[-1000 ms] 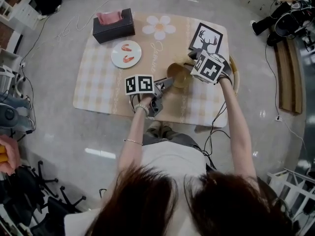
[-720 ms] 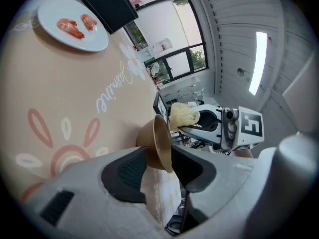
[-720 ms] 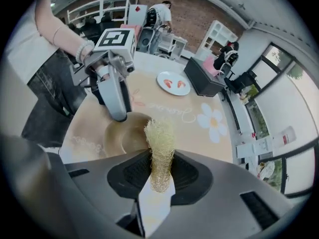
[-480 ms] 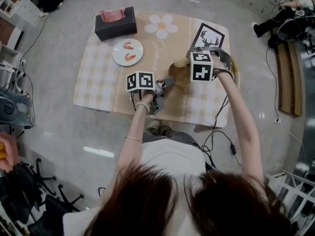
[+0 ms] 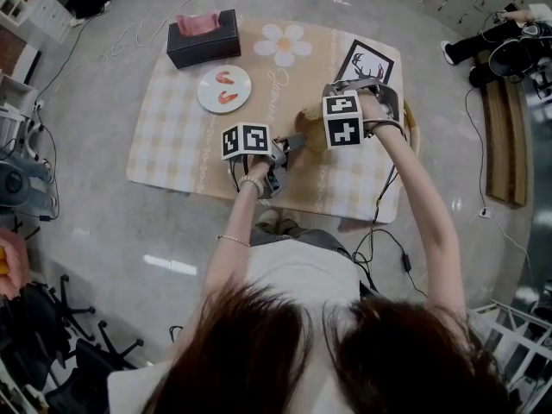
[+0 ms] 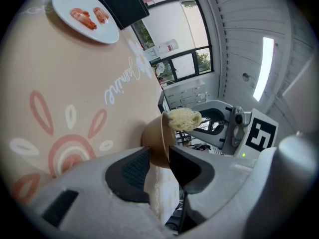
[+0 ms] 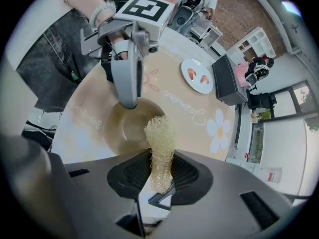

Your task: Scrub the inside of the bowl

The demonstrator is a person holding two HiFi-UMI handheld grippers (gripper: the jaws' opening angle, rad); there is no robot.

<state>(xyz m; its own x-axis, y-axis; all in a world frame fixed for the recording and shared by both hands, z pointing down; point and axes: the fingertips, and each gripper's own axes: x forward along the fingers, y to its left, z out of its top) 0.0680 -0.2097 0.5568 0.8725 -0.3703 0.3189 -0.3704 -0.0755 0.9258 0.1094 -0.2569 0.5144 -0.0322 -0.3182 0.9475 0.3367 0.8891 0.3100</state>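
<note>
A tan bowl (image 5: pixel 308 134) sits on the checked table (image 5: pixel 172 136), tipped a little toward the right gripper. My left gripper (image 5: pixel 291 143) straddles its near rim (image 6: pixel 160 142): the jaws are closing with the wall between the pads, one pad outside and one inside, not clearly pressing. My right gripper (image 5: pixel 320 117) is shut on a pale loofah scrubber (image 7: pixel 160 146) that stands up between its pads. It hangs just above the bowl's hollow (image 7: pixel 130 126). From the left gripper view the scrubber (image 6: pixel 184 118) peeks over the bowl's rim.
A white plate (image 5: pixel 223 89) with two shrimp lies at the back left, beside a dark tissue box (image 5: pixel 203 38). A black-and-white deer picture (image 5: pixel 364 65) sits at the back right. Cables trail from the grippers over the table's front edge.
The right gripper has swung left with the scrubber, from beside the bowl to over its mouth. The left gripper has stayed at the bowl's near rim.
</note>
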